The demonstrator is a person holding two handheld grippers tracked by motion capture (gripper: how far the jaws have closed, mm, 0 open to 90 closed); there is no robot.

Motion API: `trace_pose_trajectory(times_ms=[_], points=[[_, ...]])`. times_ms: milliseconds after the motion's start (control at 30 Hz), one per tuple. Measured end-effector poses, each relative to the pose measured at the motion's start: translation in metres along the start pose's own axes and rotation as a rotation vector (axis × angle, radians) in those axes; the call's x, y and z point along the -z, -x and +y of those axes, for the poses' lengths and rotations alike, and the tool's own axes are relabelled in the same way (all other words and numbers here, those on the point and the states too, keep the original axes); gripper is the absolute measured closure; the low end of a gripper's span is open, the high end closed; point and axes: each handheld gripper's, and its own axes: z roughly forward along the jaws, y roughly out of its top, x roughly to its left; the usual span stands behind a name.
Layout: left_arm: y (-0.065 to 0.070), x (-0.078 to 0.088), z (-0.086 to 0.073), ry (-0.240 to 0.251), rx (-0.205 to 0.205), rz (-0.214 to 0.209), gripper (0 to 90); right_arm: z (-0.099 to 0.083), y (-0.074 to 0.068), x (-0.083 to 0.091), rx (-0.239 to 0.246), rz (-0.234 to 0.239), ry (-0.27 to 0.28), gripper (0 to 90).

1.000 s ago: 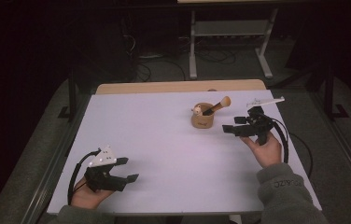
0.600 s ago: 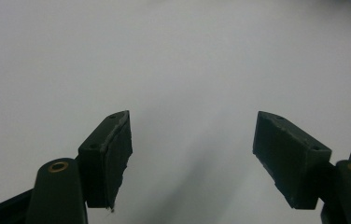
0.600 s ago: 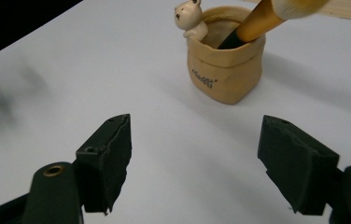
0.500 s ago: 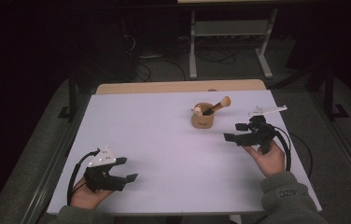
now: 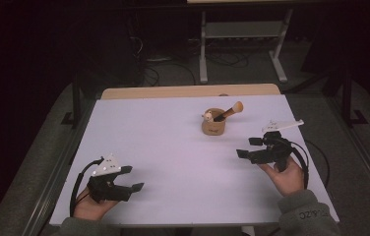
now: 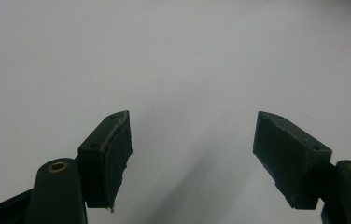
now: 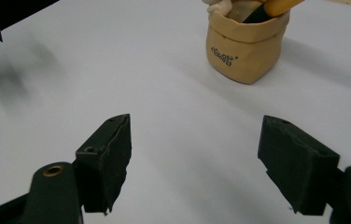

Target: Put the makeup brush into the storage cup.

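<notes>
High view, white table (image 5: 173, 147), tan pot (image 5: 213, 125) near far edge

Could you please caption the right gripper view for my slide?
Open right gripper over the white table, facing a tan pot.

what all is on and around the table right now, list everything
pot: 1, tan, far right of centre on the table
brush: 1, dark handle with tan end, leaning in the pot
table: 1, white top with a wooden far edge
metal stand: 1, grey, on the floor beyond the table
cables: several, dark, on the floor beyond the table
left tool: 1, black, near left corner, open
right tool: 1, black, right side, open
</notes>
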Motion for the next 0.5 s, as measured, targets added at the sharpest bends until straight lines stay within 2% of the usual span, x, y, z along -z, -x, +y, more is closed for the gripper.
trace_pose_trajectory(times_ms=[333,500], points=[[0.0,0.0,-0.002,0.009,0.017,0.007,27.7,-0.012,-0.006,0.003,0.012,0.01,0.007,24.7],[-0.001,0.0,-0.003,-0.002,0.008,0.01,27.7,-0.017,-0.007,0.005,0.011,0.012,0.005,24.3]])
